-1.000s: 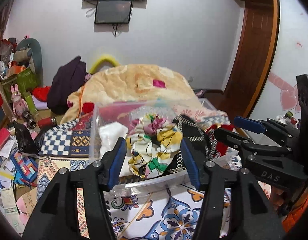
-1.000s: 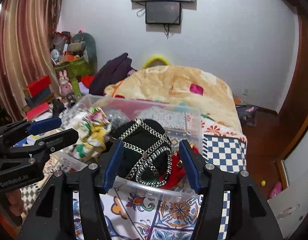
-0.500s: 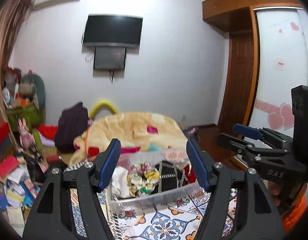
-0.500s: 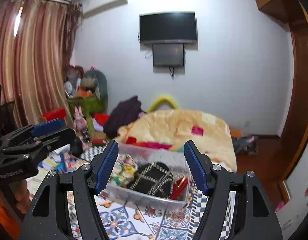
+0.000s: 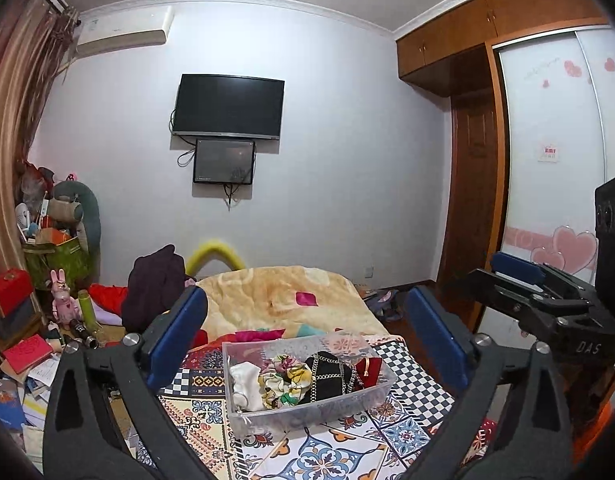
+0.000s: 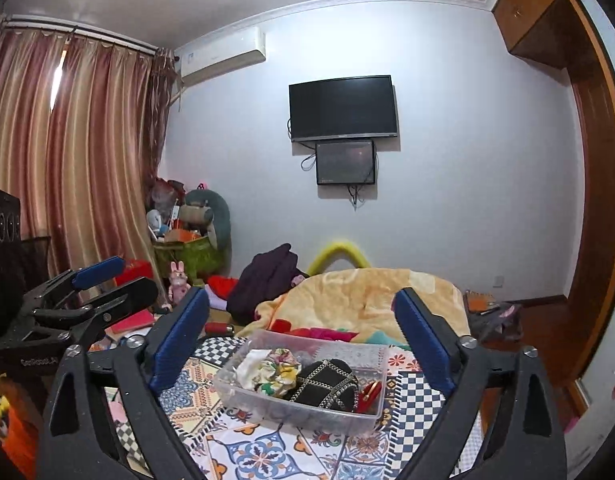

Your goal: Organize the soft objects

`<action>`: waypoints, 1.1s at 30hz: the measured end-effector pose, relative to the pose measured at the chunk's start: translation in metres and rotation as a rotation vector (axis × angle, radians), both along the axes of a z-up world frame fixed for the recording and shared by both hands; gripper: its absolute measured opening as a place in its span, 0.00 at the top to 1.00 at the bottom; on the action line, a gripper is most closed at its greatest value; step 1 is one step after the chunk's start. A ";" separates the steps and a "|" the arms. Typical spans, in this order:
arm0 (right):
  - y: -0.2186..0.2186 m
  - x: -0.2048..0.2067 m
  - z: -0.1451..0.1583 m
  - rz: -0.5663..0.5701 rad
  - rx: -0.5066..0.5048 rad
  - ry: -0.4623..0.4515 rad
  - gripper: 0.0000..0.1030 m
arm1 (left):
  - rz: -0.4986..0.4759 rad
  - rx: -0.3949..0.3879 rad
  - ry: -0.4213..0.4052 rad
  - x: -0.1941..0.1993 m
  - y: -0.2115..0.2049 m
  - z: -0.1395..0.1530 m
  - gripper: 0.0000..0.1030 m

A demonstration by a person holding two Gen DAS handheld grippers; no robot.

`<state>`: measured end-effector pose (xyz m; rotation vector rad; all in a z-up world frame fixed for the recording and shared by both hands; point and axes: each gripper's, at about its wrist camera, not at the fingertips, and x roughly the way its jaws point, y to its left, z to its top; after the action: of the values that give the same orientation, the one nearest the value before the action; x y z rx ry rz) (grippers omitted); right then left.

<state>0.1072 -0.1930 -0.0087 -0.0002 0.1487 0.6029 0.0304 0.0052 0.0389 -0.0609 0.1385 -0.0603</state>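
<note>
Two sets of fingers, both spread wide and holding nothing: my left gripper (image 5: 305,332) and my right gripper (image 6: 301,330) hang above and short of the clear plastic bin (image 5: 371,394), which sits on the patterned bedspread (image 5: 339,452) ahead of and below both. Its long axis runs left to right across my view. Inside lie a white cloth (image 5: 245,376), a floral scrunchie (image 5: 285,378), a black chain-trimmed pouch (image 5: 333,370) and something small and red (image 5: 367,370), side by side. Neither hand looks clearly nearer; the white cloth lies toward my left, the red piece toward my right. Readable writing: "DAS" on my right gripper's body, "GenRobot" on my left's.
</note>
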 end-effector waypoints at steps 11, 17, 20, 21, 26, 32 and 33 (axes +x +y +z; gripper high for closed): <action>-0.011 -0.001 -0.006 -0.014 0.036 0.030 0.00 | 0.013 0.009 0.004 -0.005 -0.001 -0.005 0.00; -0.015 -0.003 -0.008 -0.014 0.033 0.034 0.00 | 0.014 0.021 0.008 -0.005 -0.002 -0.007 0.00; -0.015 -0.003 -0.007 -0.013 0.032 0.038 0.00 | 0.012 0.019 0.012 -0.004 -0.003 -0.008 0.00; -0.016 -0.003 -0.008 -0.012 0.032 0.038 0.00 | 0.012 0.018 0.013 -0.004 -0.003 -0.009 0.00; -0.016 -0.002 -0.008 -0.013 0.034 0.042 0.00 | 0.011 0.019 0.020 -0.002 -0.003 -0.009 0.00; -0.017 0.000 -0.008 -0.015 0.031 0.039 0.00 | 0.009 0.015 0.022 -0.002 -0.002 -0.009 0.00; -0.016 0.000 -0.008 -0.015 0.029 0.038 0.00 | 0.008 0.015 0.022 -0.002 -0.002 -0.009 0.00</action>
<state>0.1071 -0.2093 -0.0171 0.0408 0.1764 0.5902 0.0284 0.0036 0.0299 -0.0467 0.1604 -0.0504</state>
